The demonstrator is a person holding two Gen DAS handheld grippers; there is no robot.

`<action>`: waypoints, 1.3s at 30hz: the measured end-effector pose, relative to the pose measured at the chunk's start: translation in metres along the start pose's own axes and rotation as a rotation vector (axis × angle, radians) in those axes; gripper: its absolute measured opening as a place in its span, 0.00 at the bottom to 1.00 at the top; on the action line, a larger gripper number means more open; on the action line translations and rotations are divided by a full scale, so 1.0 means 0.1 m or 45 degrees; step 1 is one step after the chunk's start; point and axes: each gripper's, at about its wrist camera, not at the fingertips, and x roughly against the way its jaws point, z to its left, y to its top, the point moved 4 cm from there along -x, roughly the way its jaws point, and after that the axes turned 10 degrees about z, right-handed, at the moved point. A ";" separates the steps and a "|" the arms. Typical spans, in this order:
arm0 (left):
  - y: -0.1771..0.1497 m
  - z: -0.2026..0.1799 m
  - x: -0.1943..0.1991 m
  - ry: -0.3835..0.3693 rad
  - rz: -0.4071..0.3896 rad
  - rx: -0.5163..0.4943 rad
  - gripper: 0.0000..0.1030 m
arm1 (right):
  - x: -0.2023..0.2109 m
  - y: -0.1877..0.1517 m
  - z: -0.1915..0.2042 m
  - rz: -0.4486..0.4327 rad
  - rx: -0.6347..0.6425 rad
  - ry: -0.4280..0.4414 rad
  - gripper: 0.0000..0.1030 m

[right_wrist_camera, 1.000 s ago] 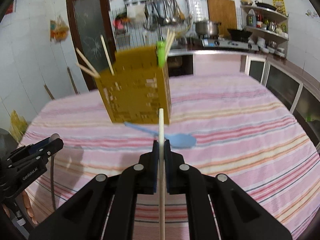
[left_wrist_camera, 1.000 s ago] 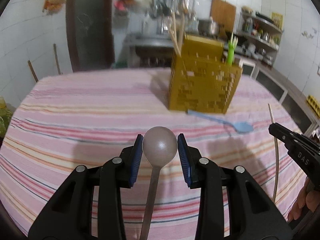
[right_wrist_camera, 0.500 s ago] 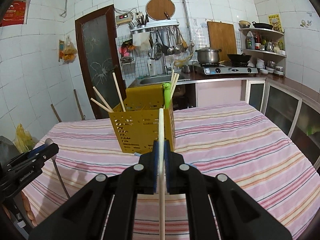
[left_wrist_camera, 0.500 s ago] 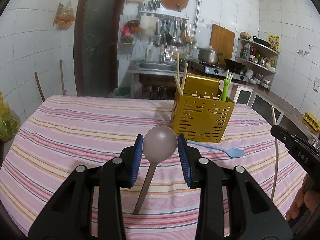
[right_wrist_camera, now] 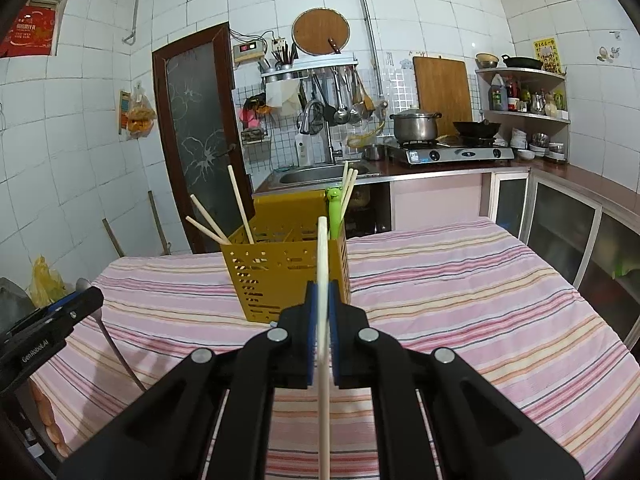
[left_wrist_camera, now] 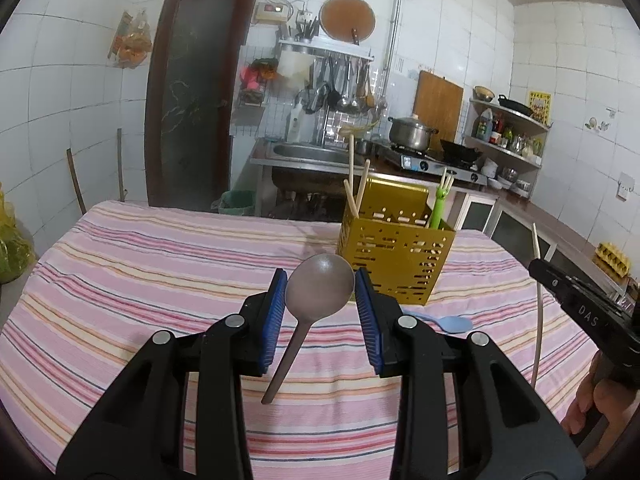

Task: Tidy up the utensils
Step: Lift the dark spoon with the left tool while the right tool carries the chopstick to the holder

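the left claw (left_wrist_camera: 320,292) is gripping a stiff, smooth metal spoon (left_wrist_camera: 316,288) by its bowl, likely to swivel, while the right claw (right_wrist_camera: 322,312) is pinching a light chopstick (right_wrist_camera: 322,280) mid-shaft, both hanging near the yellow holder (left_wrist_camera: 394,256) on the counter (left_wrist_camera: 140,264).

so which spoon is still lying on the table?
The light blue spoon beside the yellow holder; the grey spoon is gripped by the left gripper.
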 end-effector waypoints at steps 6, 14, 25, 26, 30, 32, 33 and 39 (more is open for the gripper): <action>0.04 0.01 0.07 -0.041 -0.037 0.018 0.33 | 0.01 0.00 -0.02 -0.042 -0.019 0.030 0.06; 0.13 -0.05 0.08 -0.076 -0.075 0.018 0.33 | 0.03 0.08 -0.02 -0.100 -0.015 0.044 0.06; 0.26 -0.17 -0.08 -0.124 -0.078 -0.001 0.33 | -0.13 0.11 -0.11 -0.083 -0.039 0.057 0.06; 0.28 -0.19 -0.10 -0.129 -0.077 -0.004 0.33 | -0.14 0.12 -0.12 -0.083 -0.046 0.064 0.06; 0.37 -0.27 -0.18 -0.153 -0.081 -0.007 0.33 | -0.20 0.17 -0.14 -0.085 -0.041 0.060 0.06; 0.41 -0.31 -0.22 -0.166 -0.081 -0.009 0.33 | -0.23 0.20 -0.15 -0.083 -0.036 0.061 0.06; 0.43 -0.34 -0.23 -0.169 -0.083 -0.012 0.33 | -0.24 0.21 -0.15 -0.088 -0.035 0.060 0.06; 0.73 -0.54 -0.28 -0.183 -0.157 -0.048 0.33 | -0.21 0.56 -0.13 -0.170 0.022 0.013 0.06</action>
